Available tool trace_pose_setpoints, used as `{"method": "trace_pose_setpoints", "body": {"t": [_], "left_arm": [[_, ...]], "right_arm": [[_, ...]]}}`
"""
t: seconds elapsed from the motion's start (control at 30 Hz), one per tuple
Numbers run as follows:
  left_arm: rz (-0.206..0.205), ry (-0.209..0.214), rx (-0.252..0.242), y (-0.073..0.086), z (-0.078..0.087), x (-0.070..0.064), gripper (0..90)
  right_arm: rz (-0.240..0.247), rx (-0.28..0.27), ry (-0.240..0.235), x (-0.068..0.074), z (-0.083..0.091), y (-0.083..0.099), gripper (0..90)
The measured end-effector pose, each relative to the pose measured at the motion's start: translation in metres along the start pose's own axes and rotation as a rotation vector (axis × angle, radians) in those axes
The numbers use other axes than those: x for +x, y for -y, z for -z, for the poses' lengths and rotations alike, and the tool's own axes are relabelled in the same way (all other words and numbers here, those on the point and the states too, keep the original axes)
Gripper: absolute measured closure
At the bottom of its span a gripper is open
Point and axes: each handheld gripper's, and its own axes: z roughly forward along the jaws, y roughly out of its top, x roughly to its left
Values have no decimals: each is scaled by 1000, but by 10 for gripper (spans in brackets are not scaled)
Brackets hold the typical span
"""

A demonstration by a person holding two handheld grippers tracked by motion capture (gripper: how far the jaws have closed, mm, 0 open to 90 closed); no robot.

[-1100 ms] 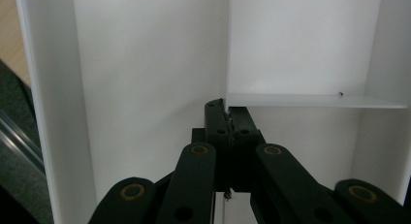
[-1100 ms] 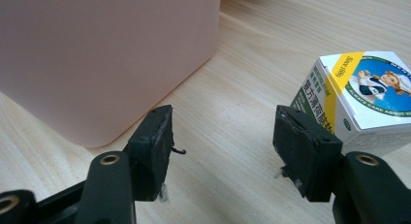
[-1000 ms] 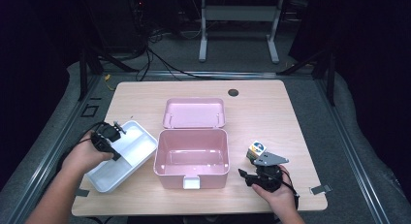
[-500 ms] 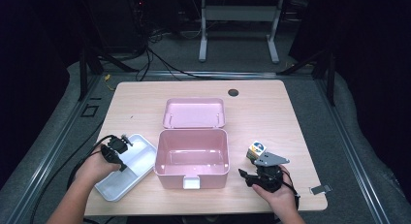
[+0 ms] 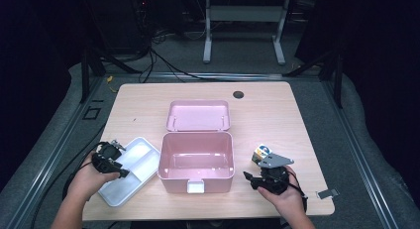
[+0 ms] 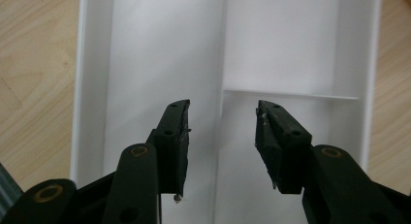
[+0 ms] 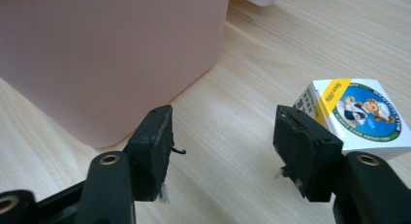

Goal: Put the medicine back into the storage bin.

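While the left hand-held gripper [image 5: 110, 158] hangs over the white divided tray [image 5: 130, 170] with its jaws spread and nothing between them, the likely step is lifting that tray into the pink box [image 5: 196, 162]. Straddle the centre divider [image 6: 219, 136] — or a rim wall — close fully, and keep the tray level. The right hand-held gripper [image 7: 220, 151] is also parted and empty, just beside a small printed carton [image 7: 354, 115] on the worktop [image 5: 287, 115]. Tray compartments look empty; the box is open, lid [image 5: 199, 115] back, interior bare.

Smooth white plastic tray [image 6: 160, 49], matt pink plastic box [image 5: 196, 162], wood-grain table [image 5: 277, 115].
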Motion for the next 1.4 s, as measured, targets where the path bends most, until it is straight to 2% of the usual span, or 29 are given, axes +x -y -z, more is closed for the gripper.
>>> {"method": "trace_pose_setpoints", "body": {"t": [0.07, 0.13, 0.27, 0.4, 0.47, 0.5, 0.53, 0.67, 0.8, 0.93, 1.03, 1.07, 1.17, 1.2, 1.23, 1.27, 1.3, 1.37, 1.4], "left_arm": [[18, 20, -62, 3, 7, -3, 535], [19, 24, -110, 5, 12, -7, 534], [-6, 47, -150, 10, 19, -14, 532], [8, 92, -225, 16, 24, -19, 531], [4, 102, -243, 17, 27, -22, 531], [-9, 101, -252, 18, 28, -22, 529], [-4, 93, -259, 19, 29, -24, 527], [-33, 28, -258, 18, 30, -27, 528], [-36, 29, -247, 18, 26, -28, 524], [-48, 37, -232, 18, 24, -29, 522], [-46, 28, -233, 17, 24, -30, 522], [-55, 30, -237, 17, 25, -30, 522], [-48, 33, -244, 17, 27, -30, 520], [-50, 34, -244, 17, 27, -30, 520], [-50, 34, -244, 17, 27, -30, 519], [-55, 36, -242, 17, 26, -30, 517], [-58, 36, -240, 17, 26, -30, 517], [-58, 36, -235, 17, 26, -30, 515], [-54, 36, -234, 17, 26, -30, 515]], "right_arm": [[12, 23, 12, -1, 1, -4, 403], [7, 25, -3, -3, 2, -8, 403], [21, 53, -14, -7, 4, -20, 402], [30, 74, -3, -15, 10, -35, 410], [69, 108, 17, -19, 13, -46, 414], [76, 118, 17, -22, 14, -51, 415], [86, 140, 16, -25, 15, -55, 417], [100, 217, -4, -36, 11, -72, 420], [130, 331, -16, -44, 4, -90, 419], [153, 445, 1, -53, -5, -106, 423], [155, 508, 9, -58, -12, -115, 425], [139, 537, 7, -61, -15, -118, 425], [98, 622, -12, -67, -24, -120, 413], [88, 625, -38, -69, -28, -118, 409], [106, 686, 12, -70, -30, -118, 402], [64, 672, -60, -74, -35, -114, 402], [100, 729, 12, -73, -36, -116, 402], [67, 728, -29, -77, -43, -110, 402], [74, 739, -21, -78, -45, -109, 402]]}}
